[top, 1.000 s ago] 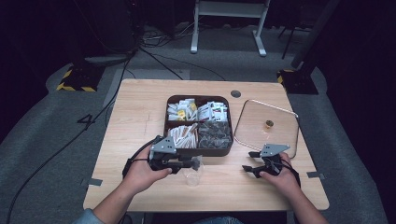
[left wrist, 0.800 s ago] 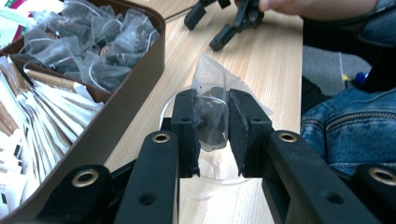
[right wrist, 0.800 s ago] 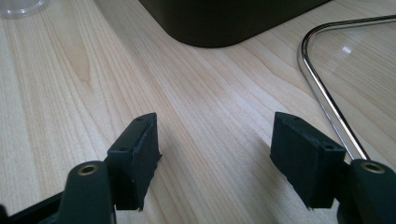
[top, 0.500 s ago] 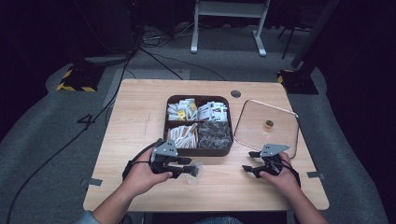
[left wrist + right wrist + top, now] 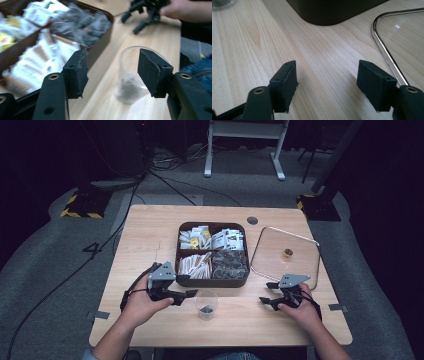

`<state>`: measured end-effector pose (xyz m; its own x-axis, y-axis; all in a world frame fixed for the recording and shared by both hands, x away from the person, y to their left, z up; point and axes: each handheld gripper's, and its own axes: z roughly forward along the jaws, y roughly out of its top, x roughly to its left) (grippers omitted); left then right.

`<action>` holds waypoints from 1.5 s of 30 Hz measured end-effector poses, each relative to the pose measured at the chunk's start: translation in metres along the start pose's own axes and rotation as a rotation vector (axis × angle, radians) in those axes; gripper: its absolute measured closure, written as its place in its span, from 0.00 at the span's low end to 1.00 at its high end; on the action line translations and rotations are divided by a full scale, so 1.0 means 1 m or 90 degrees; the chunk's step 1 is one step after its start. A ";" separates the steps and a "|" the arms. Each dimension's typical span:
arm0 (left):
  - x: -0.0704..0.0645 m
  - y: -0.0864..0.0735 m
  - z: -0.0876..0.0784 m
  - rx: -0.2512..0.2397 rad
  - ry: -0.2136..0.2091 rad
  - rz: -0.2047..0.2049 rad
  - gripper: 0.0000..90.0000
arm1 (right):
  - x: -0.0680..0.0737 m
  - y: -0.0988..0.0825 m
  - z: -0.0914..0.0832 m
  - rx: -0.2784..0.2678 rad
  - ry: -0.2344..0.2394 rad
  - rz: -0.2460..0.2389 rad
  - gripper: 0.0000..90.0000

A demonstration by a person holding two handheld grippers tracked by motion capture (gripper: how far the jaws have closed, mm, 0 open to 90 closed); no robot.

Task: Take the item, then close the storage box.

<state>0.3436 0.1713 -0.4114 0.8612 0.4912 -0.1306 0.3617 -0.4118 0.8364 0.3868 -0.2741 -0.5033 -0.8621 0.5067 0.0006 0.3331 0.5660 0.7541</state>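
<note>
Risk sits with the clear plastic cup (image 5: pixel 206 304), which we judge light and easy to tip. It stands on the worktop (image 5: pixel 150 235) just in front of the compartment tray (image 5: pixel 178 251), a small dark tea bag inside. Our left gripper (image 5: pixel 112 72) holds its jaws released, the cup beyond them; a fast or off-centre close could knock it over. Our right gripper (image 5: pixel 327 83) rests with jaws spread over bare wood beside the glass lid (image 5: pixel 387 52). Packet print in the tray is too blurred to read.
</note>
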 end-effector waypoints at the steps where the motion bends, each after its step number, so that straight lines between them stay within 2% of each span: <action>1: 0.003 -0.003 -0.003 0.000 0.007 -0.005 0.46 | 0.000 0.000 0.000 0.000 0.000 0.000 0.36; 4: 0.011 -0.013 -0.008 0.013 0.037 -0.013 0.44 | 0.000 0.000 0.000 0.000 -0.001 0.001 0.36; 10: 0.029 -0.033 -0.011 0.043 0.078 -0.026 0.41 | 0.000 0.000 0.000 0.000 -0.001 0.003 0.36; 12: 0.035 -0.041 -0.010 0.051 0.090 -0.041 0.40 | 0.000 0.000 0.000 0.000 -0.001 0.003 0.36; 14: 0.039 -0.047 -0.008 0.071 0.102 -0.043 0.39 | 0.000 0.000 0.000 0.000 -0.001 0.003 0.36; 15: 0.042 -0.052 -0.006 0.089 0.118 -0.040 0.39 | 0.000 0.000 0.000 0.000 -0.001 0.003 0.36; 17: 0.046 -0.057 -0.004 0.108 0.125 -0.046 0.39 | 0.000 0.000 0.000 0.000 -0.001 0.005 0.36; 20: 0.050 -0.066 -0.001 0.143 0.156 -0.048 0.38 | 0.000 0.000 0.000 0.000 -0.002 0.004 0.36; 22: 0.053 -0.069 0.000 0.151 0.167 -0.055 0.36 | 0.000 0.000 0.000 0.000 -0.002 0.003 0.36; 31: 0.063 -0.078 0.001 0.157 0.197 -0.092 0.33 | 0.000 0.000 0.000 0.000 -0.003 0.002 0.36; 38: 0.071 -0.087 0.004 0.163 0.201 -0.109 0.30 | 0.000 0.000 0.000 0.001 -0.006 0.004 0.36; 40: 0.074 -0.090 0.004 0.150 0.202 -0.097 0.27 | 0.000 0.000 0.000 0.001 -0.008 0.006 0.36; 42: 0.075 -0.092 0.005 0.138 0.205 -0.097 0.26 | 0.000 0.000 0.000 0.002 -0.011 0.011 0.36; 44: 0.076 -0.094 0.006 0.131 0.212 -0.081 0.23 | 0.001 0.001 0.000 0.001 -0.016 0.015 0.36; 45: 0.076 -0.094 0.007 0.130 0.211 -0.089 0.22 | 0.001 0.001 0.001 0.002 -0.020 0.021 0.35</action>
<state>0.3776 0.2418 -0.5032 0.6491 0.7602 -0.0288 0.5588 -0.4508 0.6960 0.3863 -0.2726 -0.5031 -0.8384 0.5450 0.0040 0.3618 0.5510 0.7520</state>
